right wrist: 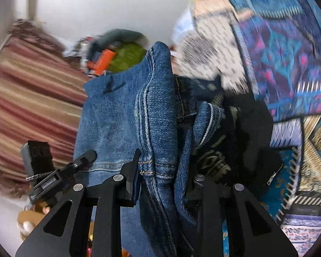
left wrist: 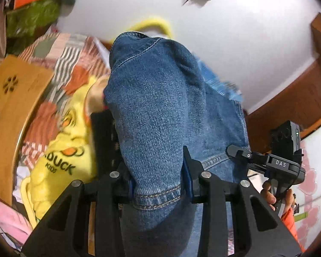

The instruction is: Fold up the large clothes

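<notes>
The left hand-held gripper (left wrist: 158,184) pinches a hemmed edge of the denim garment (left wrist: 160,107); both pads press on the fabric. The denim rises ahead of the fingers and fills the centre of the left wrist view, hiding most of what lies behind it. To its left, a yellow printed garment (left wrist: 62,150) lies on a patterned bedspread (left wrist: 75,64), with its lettering partly cut off.

The right hand-held gripper (right wrist: 160,184) is clamped on a bunched fold of the same denim. The right finger's pad is buried in cloth and cannot be made out. A dark patterned garment (right wrist: 235,139) lies just beside the denim. The blue patterned textile (right wrist: 289,53) and green item (right wrist: 128,57) are motion-blurred.
</notes>
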Demonstrator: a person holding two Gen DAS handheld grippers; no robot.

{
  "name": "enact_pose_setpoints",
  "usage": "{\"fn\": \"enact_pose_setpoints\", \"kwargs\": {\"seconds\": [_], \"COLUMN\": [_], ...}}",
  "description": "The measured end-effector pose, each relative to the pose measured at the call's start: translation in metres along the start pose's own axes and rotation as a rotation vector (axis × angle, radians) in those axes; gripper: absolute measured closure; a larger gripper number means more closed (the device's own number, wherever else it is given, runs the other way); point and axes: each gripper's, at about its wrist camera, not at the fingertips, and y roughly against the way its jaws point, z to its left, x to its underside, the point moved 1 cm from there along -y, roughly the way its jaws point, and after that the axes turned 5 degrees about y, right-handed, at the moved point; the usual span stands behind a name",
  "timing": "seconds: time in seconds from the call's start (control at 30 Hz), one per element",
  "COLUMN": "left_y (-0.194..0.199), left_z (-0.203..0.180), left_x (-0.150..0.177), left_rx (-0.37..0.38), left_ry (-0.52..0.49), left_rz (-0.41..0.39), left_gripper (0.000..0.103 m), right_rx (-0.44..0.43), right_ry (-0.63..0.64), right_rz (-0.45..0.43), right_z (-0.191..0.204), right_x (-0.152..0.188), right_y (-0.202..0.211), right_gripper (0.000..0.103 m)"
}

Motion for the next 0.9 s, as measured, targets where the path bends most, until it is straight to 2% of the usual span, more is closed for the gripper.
{"fn": "enact_pose_setpoints", "kwargs": {"seconds": [0.1, 0.2, 0.27, 0.43, 0.53, 0.73, 0.9], "left_y": [-0.019, -0.028, -0.026, -0.009, 0.017, 0.096, 0.179], "left_z": [0.008, 0.004, 0.003, -0.002, -0.010, -0.049, -0.109], "left_x": [0.004, 0.013, 0.016, 0.025, 0.030, 0.048, 0.085], "left_rx": [-0.078, -0.161, -0.167, -0.207, -0.199, -0.185, -0.166], "left_ry": [-0.044, -0.139, -0.138, -0.088, -0.094, -0.153, -0.262], "left_rz": [0.005, -0.013, -0.014, -0.035, -0.080, -0.234, -0.430], "left_gripper": [0.063, 0.059, 0.058, 0.056, 0.056, 0.056, 0.056], "right_rx": [0.050, 0.096, 0.150, 0.308, 0.390, 0.352, 0.275], "right_ry": [-0.024, -0.022, 0.004, 0.146, 0.270, 0.381, 0.464], "right_rz": [0.025, 0.026, 0.030, 0.060, 0.031, -0.113, -0.294], "right_z": [-0.019, -0.019, -0.012, 0.019, 0.037, 0.080, 0.130], "right_x": [0.006, 0.010, 0.011, 0.021, 0.035, 0.051, 0.071], "right_y": [-0.029, -0.033, -0.029, -0.008, 0.015, 0.081, 0.145], "right_gripper": [0.077, 0.073, 0.067, 0.065, 0.065, 0.065, 0.065]}}
